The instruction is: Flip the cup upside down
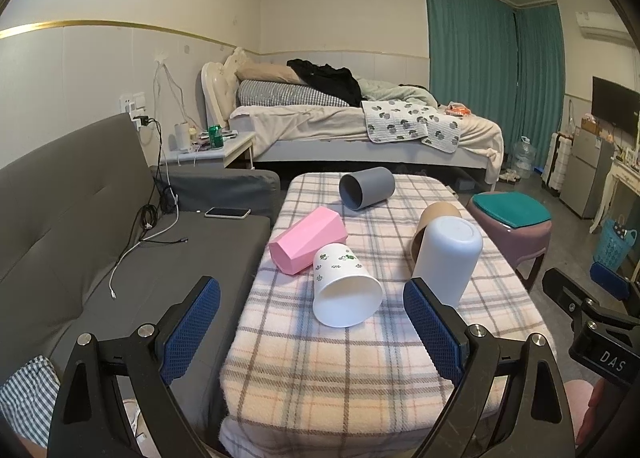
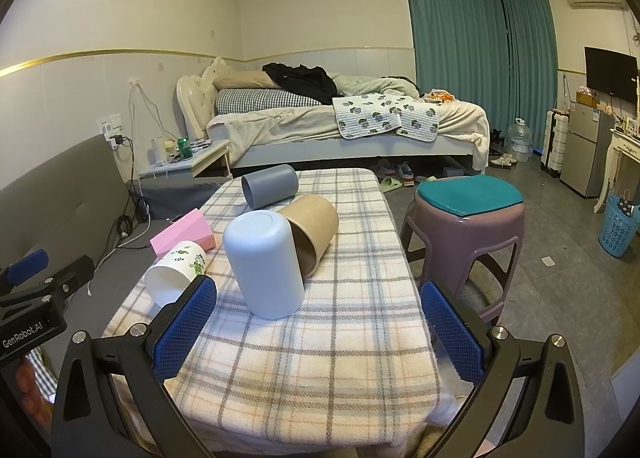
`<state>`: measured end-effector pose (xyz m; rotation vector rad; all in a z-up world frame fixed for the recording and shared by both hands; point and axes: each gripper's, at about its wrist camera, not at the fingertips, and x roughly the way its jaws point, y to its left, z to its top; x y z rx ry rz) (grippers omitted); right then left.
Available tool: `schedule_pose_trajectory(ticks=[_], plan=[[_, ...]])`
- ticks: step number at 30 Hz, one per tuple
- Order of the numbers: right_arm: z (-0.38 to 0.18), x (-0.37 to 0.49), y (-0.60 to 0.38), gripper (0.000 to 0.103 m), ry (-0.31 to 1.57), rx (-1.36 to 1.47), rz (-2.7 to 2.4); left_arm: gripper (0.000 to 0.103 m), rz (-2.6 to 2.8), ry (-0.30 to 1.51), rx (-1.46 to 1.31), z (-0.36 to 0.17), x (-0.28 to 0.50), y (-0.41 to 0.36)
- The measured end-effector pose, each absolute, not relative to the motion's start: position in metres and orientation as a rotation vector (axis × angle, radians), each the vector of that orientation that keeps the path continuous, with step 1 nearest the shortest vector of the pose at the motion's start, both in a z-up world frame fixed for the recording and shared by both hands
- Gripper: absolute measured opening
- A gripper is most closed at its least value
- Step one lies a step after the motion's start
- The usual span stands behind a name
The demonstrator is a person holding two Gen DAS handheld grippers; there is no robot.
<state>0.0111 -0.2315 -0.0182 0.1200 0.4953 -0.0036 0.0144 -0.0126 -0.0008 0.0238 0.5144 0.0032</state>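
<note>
cups lie all over the desk (image 1: 320, 370), which has a checked blanket on it. the pale blue cup (image 2: 264, 264) stands upside down, its flat bottom up, in the middle of the right wrist frame. it leans a little. the brown cup (image 2: 310, 228) lies on its side just behind it and touches it. the grey cup (image 2: 270, 186) lies on its side at the far end of the desk, with its open mouth toward the left of the frame. the pink cup (image 1: 306, 240) lies on its side near the left edge of the desk. the white cup with green leaves (image 1: 344, 286) lies on its side just in front of the pink one, with its open mouth toward the camera.

the left tongs (image 1: 312, 332) are wide open and hold nothing. they hang low in the left wrist frame, near the white cup but not touching it. the right tongs (image 2: 318, 332) are wide open too and hold nothing. the pale blue cup sits just past them, closer to the left blue pad (image 2: 186, 328).

a purple stool (image 2: 464, 234) with a green cushion stands right of the desk. a grey sofa (image 1: 80, 238) is on the left. a bed (image 1: 340, 126) is at the back.
</note>
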Motion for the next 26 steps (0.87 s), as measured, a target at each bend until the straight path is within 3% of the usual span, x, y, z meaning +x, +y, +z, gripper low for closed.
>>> schedule_pose_trajectory(ticks=[26], plan=[[-0.018,0.0106,-0.2324,0.103,0.502,0.117,-0.006,0.096,-0.02,0.516,0.035,0.0005,0.0118,-0.0159]])
